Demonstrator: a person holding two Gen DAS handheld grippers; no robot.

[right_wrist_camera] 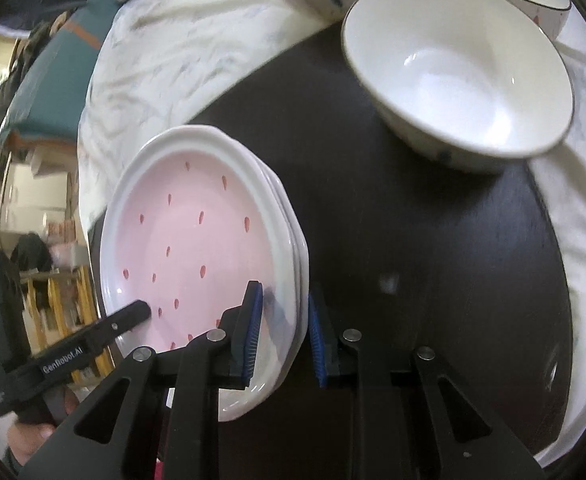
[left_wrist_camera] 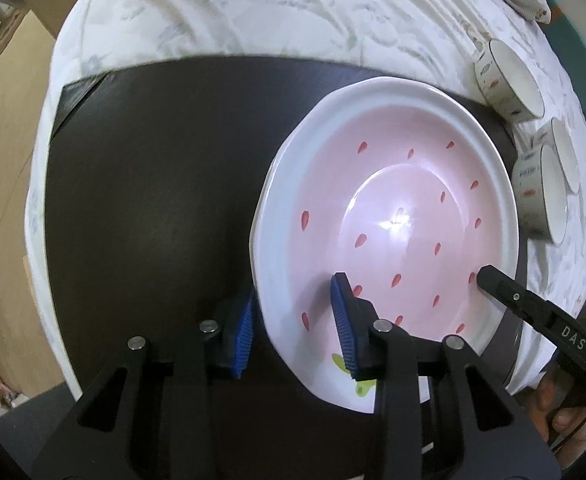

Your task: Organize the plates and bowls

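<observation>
Each gripper straddles an opposite edge of the pink strawberry-print plate, probably to keep it level on the plate stack. The left gripper and right gripper both stand part open, rim between the pads, not visibly clamped. A white bowl sits well beyond the right jaws on the dark board.

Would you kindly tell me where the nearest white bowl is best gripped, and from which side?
I'd take the white bowl by its near rim, one finger inside and one outside, from above on the side facing the right tongs. It stands upright and open, with bare dark mat before it.
</observation>
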